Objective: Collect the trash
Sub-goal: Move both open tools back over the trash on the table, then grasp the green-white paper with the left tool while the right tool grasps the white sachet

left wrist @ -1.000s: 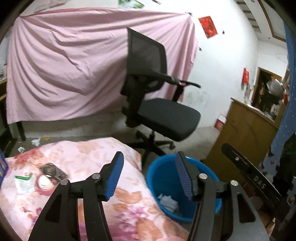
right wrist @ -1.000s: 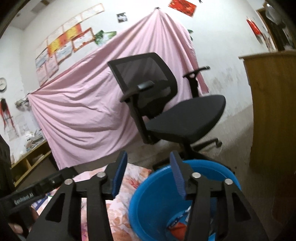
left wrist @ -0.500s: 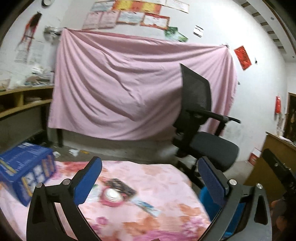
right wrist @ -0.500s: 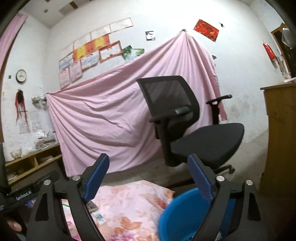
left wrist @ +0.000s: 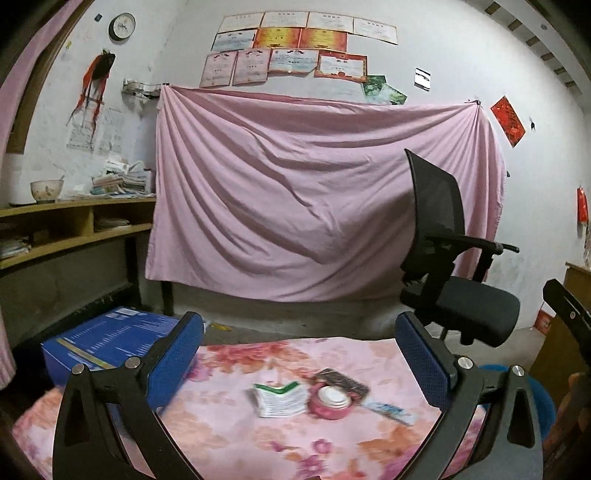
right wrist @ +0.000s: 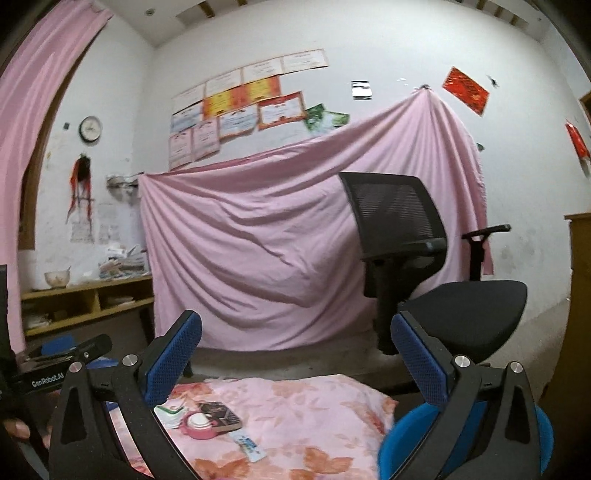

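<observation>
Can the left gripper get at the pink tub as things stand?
Probably yes: the left gripper has open, empty jaws, and the pink tub lies uncovered on the floral cloth just ahead, nothing in between.

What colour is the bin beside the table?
Blue bin, clearest in the right wrist view.

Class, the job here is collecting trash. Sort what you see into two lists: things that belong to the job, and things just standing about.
Belongs to the job:
- green-white packet
- pink tub
- dark wrapper
- blue-white sachet
- blue bin
- left gripper, open
- right gripper, open

Just standing about:
- office chair
- blue box
- pink sheet
- wall clock
</observation>
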Motion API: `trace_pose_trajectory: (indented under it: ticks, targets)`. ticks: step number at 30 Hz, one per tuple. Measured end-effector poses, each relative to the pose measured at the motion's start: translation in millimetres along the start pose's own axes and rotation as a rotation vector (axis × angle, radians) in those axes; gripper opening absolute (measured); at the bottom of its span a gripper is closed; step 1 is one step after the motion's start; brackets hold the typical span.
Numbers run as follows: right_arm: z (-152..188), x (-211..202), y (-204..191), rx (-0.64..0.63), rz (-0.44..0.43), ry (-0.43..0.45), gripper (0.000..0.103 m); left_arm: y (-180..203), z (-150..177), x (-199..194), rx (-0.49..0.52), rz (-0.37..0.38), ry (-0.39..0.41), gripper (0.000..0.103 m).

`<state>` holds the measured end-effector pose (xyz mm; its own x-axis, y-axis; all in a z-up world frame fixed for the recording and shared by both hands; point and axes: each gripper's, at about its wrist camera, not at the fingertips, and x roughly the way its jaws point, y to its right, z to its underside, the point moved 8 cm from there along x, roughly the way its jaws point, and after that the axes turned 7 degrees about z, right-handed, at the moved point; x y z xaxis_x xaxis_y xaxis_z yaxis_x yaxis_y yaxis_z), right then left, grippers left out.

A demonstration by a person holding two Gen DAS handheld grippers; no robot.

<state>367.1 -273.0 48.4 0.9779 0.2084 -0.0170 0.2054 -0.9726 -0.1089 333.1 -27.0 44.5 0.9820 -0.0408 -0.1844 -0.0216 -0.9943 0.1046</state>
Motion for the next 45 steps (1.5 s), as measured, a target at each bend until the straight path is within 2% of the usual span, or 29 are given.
trace_pose_trajectory:
  ticks: [8,14,20,25,27,29,33,40,42,45]
  targets:
    - [29,21,-38,-0.094,-0.052,-0.083,0.103,-27,25,1,0.063,-0.021,-0.044,0.101]
    - [54,42,-50,-0.085,-0.109,-0.206,0.103,-39,47,18,0.073,0.029,-0.145,0.101]
    - [80,63,-59,-0.098,-0.124,-0.344,0.103,-42,67,42,0.061,0.071,-0.260,0.101]
    - [105,77,-68,-0.147,-0.131,-0.465,0.090,-42,80,63,0.011,0.114,-0.363,0.098]
    - [120,84,-69,-0.159,-0.127,-0.546,0.084,-44,89,75,-0.021,0.137,-0.433,0.094]
    - [132,90,-70,-0.157,-0.129,-0.611,0.079,-46,96,84,-0.046,0.151,-0.490,0.081]
    - [152,101,-64,-0.123,-0.132,-0.733,0.063,-52,110,98,-0.094,0.161,-0.570,0.069]
    - [183,111,-64,-0.108,-0.158,-0.903,0.058,-54,126,120,-0.215,0.213,-0.655,0.047]
    - [187,112,-64,-0.106,-0.159,-0.927,0.056,-55,127,123,-0.237,0.213,-0.656,0.044]
    - [190,113,-64,-0.108,-0.165,-0.946,0.055,-56,125,124,-0.256,0.205,-0.651,0.029]
